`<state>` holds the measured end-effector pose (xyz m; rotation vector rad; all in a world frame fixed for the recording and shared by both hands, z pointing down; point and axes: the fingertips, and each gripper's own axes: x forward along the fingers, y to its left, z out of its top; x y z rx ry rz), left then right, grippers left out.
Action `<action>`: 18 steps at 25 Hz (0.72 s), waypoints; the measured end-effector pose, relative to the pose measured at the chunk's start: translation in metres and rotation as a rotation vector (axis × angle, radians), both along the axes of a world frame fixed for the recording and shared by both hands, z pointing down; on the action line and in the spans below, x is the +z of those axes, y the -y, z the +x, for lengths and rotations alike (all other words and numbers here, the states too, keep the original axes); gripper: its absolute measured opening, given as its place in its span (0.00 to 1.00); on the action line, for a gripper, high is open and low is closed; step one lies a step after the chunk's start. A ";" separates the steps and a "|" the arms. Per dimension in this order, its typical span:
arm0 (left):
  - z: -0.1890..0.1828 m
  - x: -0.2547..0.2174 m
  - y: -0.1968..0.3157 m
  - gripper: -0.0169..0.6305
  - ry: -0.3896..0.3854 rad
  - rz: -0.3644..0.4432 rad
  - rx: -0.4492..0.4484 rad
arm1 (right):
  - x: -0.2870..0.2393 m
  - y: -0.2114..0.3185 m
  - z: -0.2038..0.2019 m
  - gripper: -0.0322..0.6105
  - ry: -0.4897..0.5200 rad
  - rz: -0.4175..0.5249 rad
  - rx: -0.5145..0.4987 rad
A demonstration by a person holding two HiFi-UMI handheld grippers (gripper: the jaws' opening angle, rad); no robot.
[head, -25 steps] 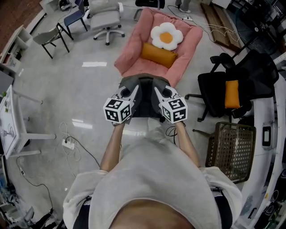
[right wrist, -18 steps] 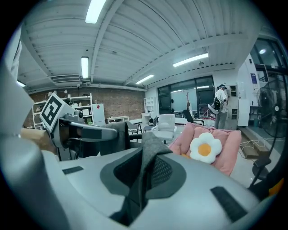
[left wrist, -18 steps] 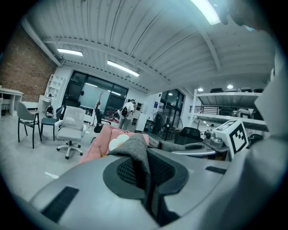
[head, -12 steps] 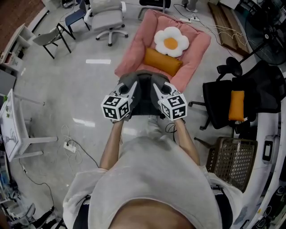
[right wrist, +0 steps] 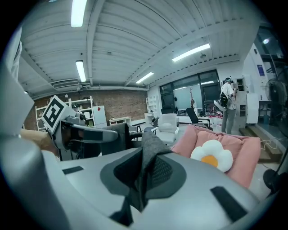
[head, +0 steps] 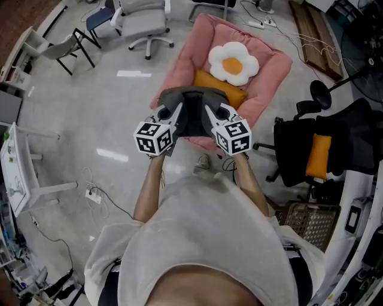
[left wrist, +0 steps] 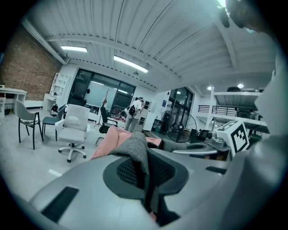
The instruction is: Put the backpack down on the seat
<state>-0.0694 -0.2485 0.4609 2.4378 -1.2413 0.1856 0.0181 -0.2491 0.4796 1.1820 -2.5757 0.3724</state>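
A grey backpack (head: 190, 113) hangs between my two grippers, over the front edge of the pink cushioned seat (head: 266, 72). My left gripper (head: 176, 112) is shut on a fold of its grey fabric (left wrist: 135, 150). The right gripper (head: 209, 112) is shut on another fold of the fabric (right wrist: 150, 155). A white flower cushion (head: 234, 61) and an orange pillow (head: 206, 79) lie on the seat just beyond the backpack. In the right gripper view the flower cushion (right wrist: 211, 156) and the pink seat (right wrist: 240, 146) show ahead to the right.
A black office chair (head: 299, 155) bearing an orange cushion (head: 318, 156) stands to the right, with a wicker basket (head: 308, 224) nearer me. A white swivel chair (head: 143, 18) and a grey chair (head: 60, 48) stand at the back left. A white table (head: 12, 173) and a power strip (head: 93, 192) are at left.
Both grippers have carried the backpack forward towards the pink seat. It was short of the seat's front edge before and now hangs over it, covering part of the orange pillow.
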 end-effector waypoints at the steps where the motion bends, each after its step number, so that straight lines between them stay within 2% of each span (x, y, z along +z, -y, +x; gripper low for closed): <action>1: 0.003 0.003 0.010 0.07 0.002 -0.006 -0.002 | 0.003 0.010 0.003 0.09 0.001 -0.005 -0.001; 9: 0.016 0.036 0.068 0.07 0.022 -0.081 -0.011 | 0.032 0.066 0.017 0.09 0.005 -0.072 -0.014; 18: 0.016 0.085 0.085 0.07 0.029 -0.196 -0.009 | 0.080 0.082 0.018 0.09 -0.007 -0.189 -0.013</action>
